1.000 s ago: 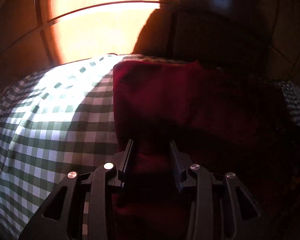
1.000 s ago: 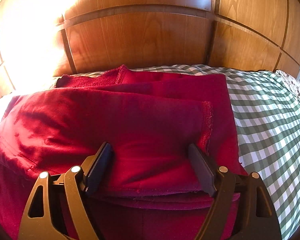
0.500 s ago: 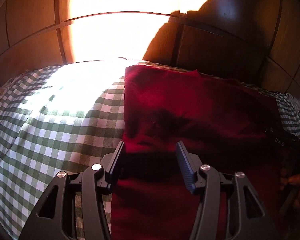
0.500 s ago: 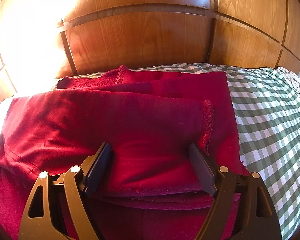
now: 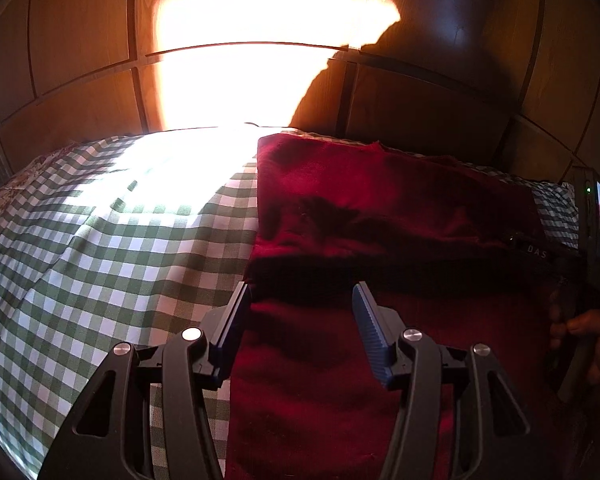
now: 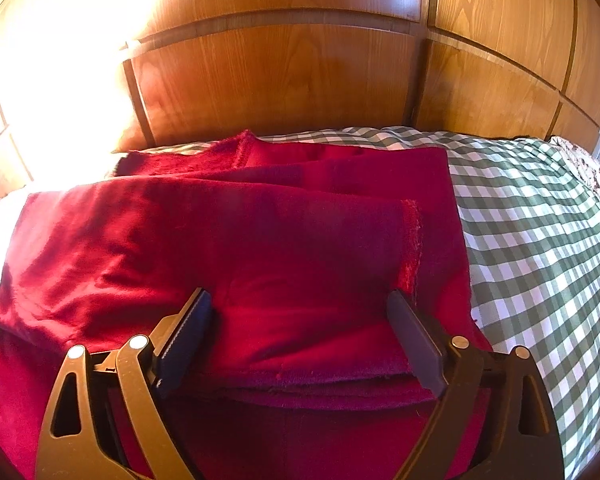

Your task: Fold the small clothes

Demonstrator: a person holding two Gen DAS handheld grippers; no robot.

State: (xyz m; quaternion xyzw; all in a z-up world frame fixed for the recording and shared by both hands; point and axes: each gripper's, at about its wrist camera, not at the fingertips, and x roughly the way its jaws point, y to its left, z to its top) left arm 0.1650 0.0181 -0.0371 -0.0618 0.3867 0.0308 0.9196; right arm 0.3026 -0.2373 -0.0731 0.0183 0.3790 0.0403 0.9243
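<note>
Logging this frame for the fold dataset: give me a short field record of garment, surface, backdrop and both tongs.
garment: red fleece garment, folded in layers, lying flat
surface: green-and-white checked bedcover
backdrop: wooden panelled wall, sun glare on its left part
left tongs: open, jaws just opened, over the garment's left edge, nothing pinched
right tongs: open wide, jaws just opened further, astride the top layer
</note>
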